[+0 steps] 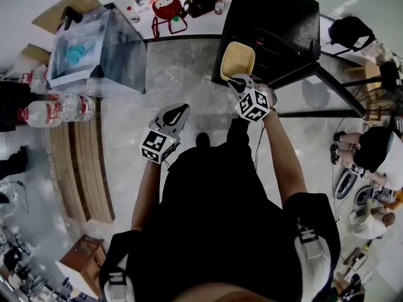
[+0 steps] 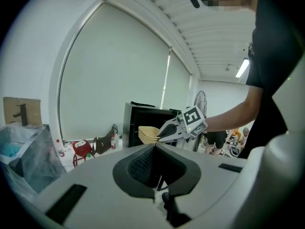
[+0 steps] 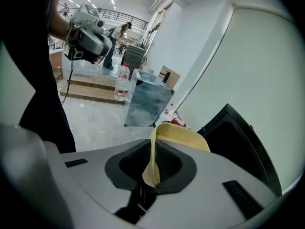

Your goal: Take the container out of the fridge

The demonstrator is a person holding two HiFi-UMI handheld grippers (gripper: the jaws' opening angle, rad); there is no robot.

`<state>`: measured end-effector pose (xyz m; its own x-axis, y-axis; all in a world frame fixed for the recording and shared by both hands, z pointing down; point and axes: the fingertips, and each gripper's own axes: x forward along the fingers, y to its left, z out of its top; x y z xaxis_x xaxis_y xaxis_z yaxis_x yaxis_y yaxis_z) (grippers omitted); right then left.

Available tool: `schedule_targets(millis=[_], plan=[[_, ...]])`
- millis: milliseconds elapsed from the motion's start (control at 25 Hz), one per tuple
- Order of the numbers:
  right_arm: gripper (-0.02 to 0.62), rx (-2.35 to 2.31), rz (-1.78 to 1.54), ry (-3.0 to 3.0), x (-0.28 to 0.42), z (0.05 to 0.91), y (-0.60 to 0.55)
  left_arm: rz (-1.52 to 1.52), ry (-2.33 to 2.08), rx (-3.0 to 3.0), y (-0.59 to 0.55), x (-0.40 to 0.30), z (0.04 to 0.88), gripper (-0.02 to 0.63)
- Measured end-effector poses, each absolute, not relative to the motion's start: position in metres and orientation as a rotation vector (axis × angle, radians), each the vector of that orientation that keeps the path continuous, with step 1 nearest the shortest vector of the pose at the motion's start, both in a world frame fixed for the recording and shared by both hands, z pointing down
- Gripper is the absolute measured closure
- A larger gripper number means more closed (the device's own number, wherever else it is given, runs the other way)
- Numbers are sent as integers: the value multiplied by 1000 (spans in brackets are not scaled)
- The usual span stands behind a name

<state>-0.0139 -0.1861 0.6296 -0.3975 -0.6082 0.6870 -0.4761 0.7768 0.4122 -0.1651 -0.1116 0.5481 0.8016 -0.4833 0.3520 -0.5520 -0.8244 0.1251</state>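
Looks like we're basically done here: our right gripper [image 1: 241, 82] is clamped on the rim of the yellow container [image 1: 238, 59], held in the air just outside the black fridge [image 1: 277, 17], our left gripper [image 1: 176, 113] is closed on nothing, and probably only setting it down remains.

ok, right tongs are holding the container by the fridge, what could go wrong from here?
1. The right tongs pinch only one thin wall of the pale yellow plastic container, so it may pivot or slip.
2. The left tongs are shut, empty and apart from it, so nothing backs up that grip.
3. The black fridge sits close behind the container, and a careless swing could clip it.
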Motion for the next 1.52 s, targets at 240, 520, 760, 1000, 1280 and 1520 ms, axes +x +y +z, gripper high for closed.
schedule_targets(millis=[240,520,760,1000,1280,1520], plan=[[567,795,-180,-2079,-34,631,-171,451,-795,2770,-102,-179,551,588],[567,738,-194,-2058,-46,637,-156,432,-814,2771,-97,-191,550,588],[568,733,-184,-2067,-53,632,-150,426,-813,2764,-97,-192,548,588],[568,749,-163,-2082,-60,629,-147,437,-783,2773,-95,-190,549,588],[568,746,-157,-2091,-58,630,-142,453,-775,2776,-90,-184,548,588],[568,756,-153,-2098,-55,629,-144,472,-771,2775,-90,-182,549,587]])
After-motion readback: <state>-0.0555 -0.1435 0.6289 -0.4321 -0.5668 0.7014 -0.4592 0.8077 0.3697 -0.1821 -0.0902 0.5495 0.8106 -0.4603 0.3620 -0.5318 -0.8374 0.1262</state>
